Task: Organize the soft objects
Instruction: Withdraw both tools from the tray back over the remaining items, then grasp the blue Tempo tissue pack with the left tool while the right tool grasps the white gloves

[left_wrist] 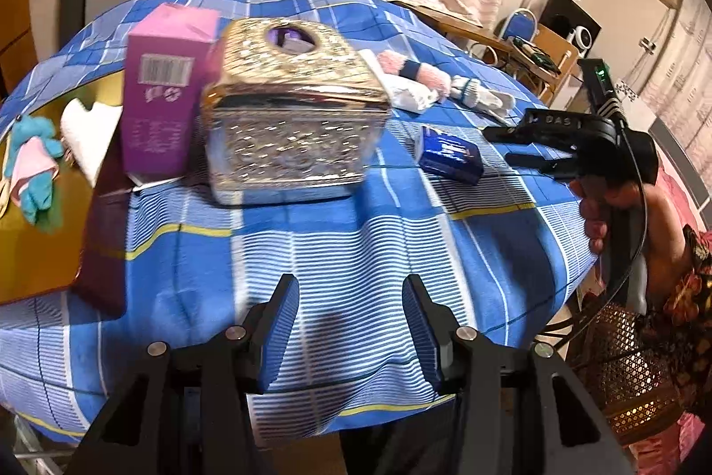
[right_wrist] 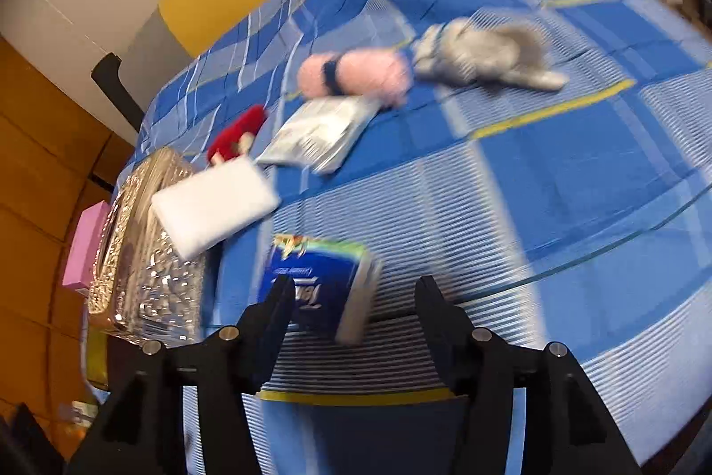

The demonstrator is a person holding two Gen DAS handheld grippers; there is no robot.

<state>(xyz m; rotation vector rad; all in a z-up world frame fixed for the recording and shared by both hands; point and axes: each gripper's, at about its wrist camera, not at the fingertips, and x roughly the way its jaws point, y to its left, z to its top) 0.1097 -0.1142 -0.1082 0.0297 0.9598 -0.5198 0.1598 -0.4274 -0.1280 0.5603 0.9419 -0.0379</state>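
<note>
The left gripper (left_wrist: 349,288) fills the lower middle of its own view with jaws spread wide and nothing between them, while the right gripper (left_wrist: 498,145), gripped by the person's right hand (left_wrist: 614,208) at the right edge, likewise shows parted, empty jaws in its own view (right_wrist: 351,290).

You see a pink fluffy roll (right_wrist: 353,74) with a dark band beside grey-white socks (right_wrist: 485,56) on the bench; a flat white pad (right_wrist: 213,203) leans on the gold box, near a blue tissue pack (right_wrist: 318,288).
</note>
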